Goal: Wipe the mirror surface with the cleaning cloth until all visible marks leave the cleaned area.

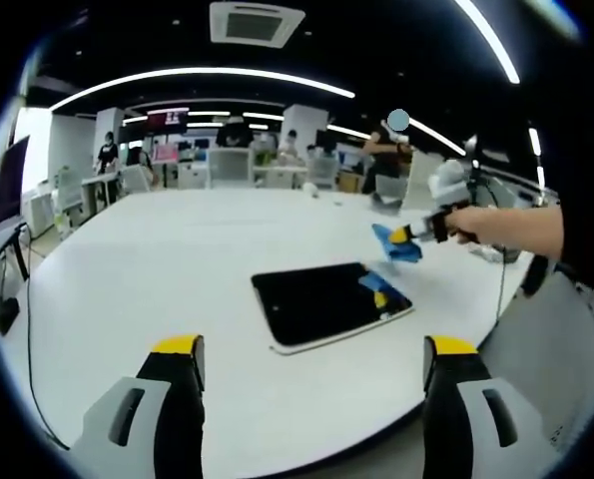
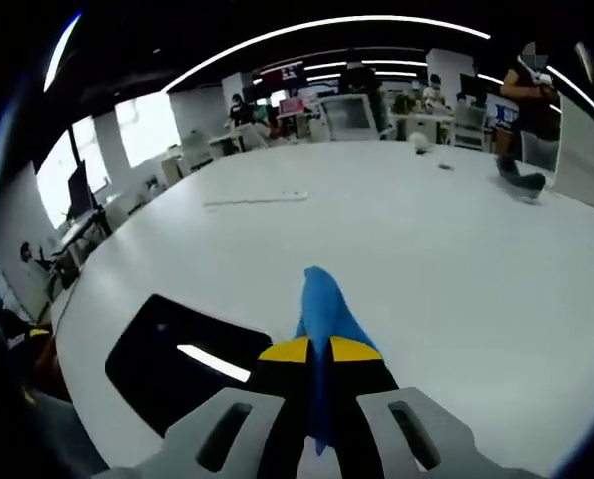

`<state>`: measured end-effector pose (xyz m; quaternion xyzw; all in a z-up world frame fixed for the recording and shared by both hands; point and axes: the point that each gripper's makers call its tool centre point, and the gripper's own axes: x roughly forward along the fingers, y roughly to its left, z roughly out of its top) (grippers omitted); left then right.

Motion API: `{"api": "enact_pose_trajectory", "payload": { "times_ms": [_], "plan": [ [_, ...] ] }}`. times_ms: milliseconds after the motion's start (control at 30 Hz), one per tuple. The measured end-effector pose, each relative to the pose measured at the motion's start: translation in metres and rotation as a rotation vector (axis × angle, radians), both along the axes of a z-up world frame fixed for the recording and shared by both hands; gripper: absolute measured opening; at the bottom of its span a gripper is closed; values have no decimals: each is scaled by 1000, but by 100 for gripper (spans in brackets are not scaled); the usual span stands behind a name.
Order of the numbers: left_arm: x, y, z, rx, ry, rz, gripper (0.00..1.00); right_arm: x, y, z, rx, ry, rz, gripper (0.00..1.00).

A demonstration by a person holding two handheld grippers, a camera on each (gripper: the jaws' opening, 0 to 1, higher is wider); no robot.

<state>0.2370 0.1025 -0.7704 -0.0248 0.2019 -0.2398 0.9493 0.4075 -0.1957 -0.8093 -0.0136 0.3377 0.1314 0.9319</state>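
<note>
The left tongs (image 1: 314,361) are standing released, their two yellow-tipped jaws spread wide apart with nothing between them, hovering over the near edge of the white worktop (image 1: 157,269). Straight ahead of them, between the lines of the two jaws, the mirror (image 1: 328,303) is lying flat on the worktop, its dark face reflecting a bit of blue and yellow at its far right corner. Beyond that corner and to the right, the right tongs (image 1: 404,237) are reaching in from a person's hand (image 1: 461,222), gripping the blue cleaning cloth (image 1: 394,244), which is hanging just above the worktop near the mirror's far edge; whether it is touching cannot be told.

In the right gripper view, the right tongs (image 2: 310,349) are clenched on the cleaning cloth (image 2: 323,304), whose blue fold is sticking out ahead of the closed yellow tips. The mirror (image 2: 182,360) is lying just to the left of these tongs, showing a bright streak of reflected light.
</note>
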Motion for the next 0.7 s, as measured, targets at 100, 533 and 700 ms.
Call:
{"api": "enact_pose_trajectory", "payload": {
  "times_ms": [100, 533, 700],
  "plan": [
    [1, 2, 3, -9, -14, 13, 91, -7, -12, -9, -73, 21, 16, 0],
    [0, 0, 2, -12, -11, 9, 91, -22, -5, -60, -122, 77, 125, 1],
    [0, 0, 2, -10, -10, 9, 91, -33, -3, -56, -137, 63, 157, 4]
  ]
}}
